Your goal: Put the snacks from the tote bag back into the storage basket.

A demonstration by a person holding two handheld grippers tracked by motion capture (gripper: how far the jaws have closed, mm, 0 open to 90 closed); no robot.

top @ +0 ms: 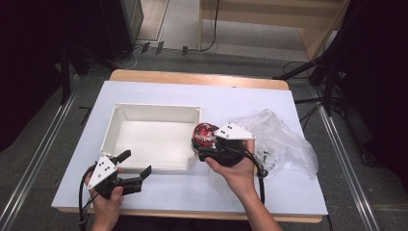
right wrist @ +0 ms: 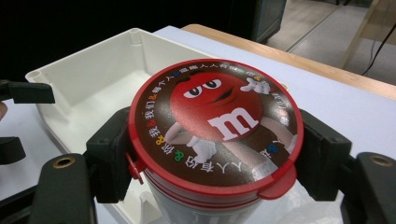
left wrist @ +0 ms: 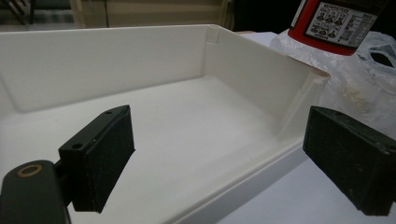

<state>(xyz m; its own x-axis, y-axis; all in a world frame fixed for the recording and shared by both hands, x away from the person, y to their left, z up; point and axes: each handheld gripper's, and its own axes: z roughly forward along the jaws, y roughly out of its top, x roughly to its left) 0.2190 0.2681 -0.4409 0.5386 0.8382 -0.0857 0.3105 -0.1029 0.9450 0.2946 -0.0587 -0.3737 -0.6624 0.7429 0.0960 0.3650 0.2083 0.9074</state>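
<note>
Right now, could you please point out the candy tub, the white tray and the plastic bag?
candy tub (right wrist: 215, 122): right gripper view, lid centre.
white tray (top: 156, 111): high view, far wall.
plastic bag (top: 284, 139): high view, crumpled middle.

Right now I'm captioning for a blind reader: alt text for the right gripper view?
The right gripper clamps a red-lidded M&M's candy tub, lid facing the camera, at the corner of an empty white plastic bin on a white table.
</note>
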